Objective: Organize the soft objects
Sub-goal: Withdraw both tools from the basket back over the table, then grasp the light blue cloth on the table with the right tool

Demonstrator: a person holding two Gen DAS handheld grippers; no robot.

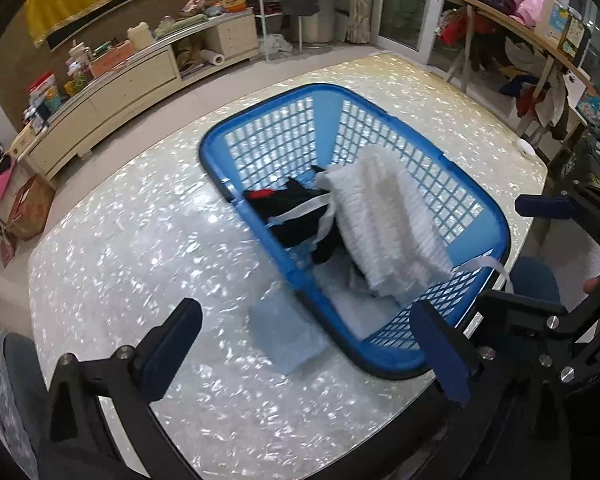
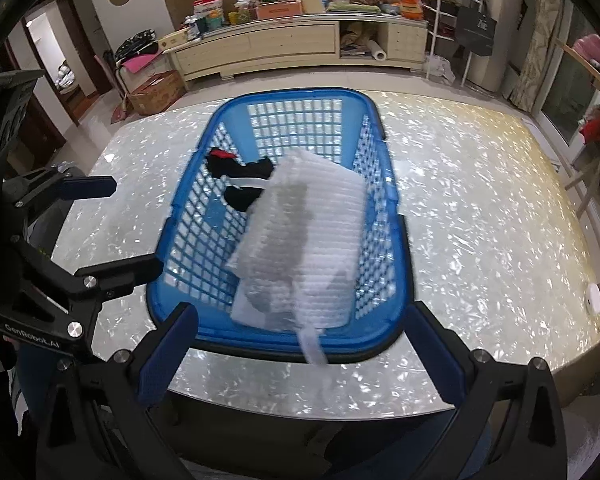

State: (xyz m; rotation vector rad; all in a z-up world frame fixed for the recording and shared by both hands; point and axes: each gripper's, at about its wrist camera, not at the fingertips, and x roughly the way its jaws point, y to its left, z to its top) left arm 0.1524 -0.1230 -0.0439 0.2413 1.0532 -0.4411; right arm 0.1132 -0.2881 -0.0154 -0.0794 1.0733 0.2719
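— Looking at the blue basket (image 2: pixel 384 184), I see the white ribbed cloth (image 2: pixel 312 240) lying inside, draped over a black garment with white stripes (image 2: pixel 244 192) toward the far end.

— Is either gripper holding anything?

— No. The left gripper (image 1: pixel 300 344) is spread wide and empty near the basket's near rim, and the right gripper (image 2: pixel 300 356) is spread too, just short of that rim, nothing between its pads.

— So what's left?

— A white strip (image 2: pixel 314 344) trails over the near rim, and a pale blue cloth (image 1: pixel 288 336) lies on the table (image 2: pixel 480 220) just beside the basket. I'd pinch the strip low, lift it clear of the rim, and tuck it in without dragging the basket.
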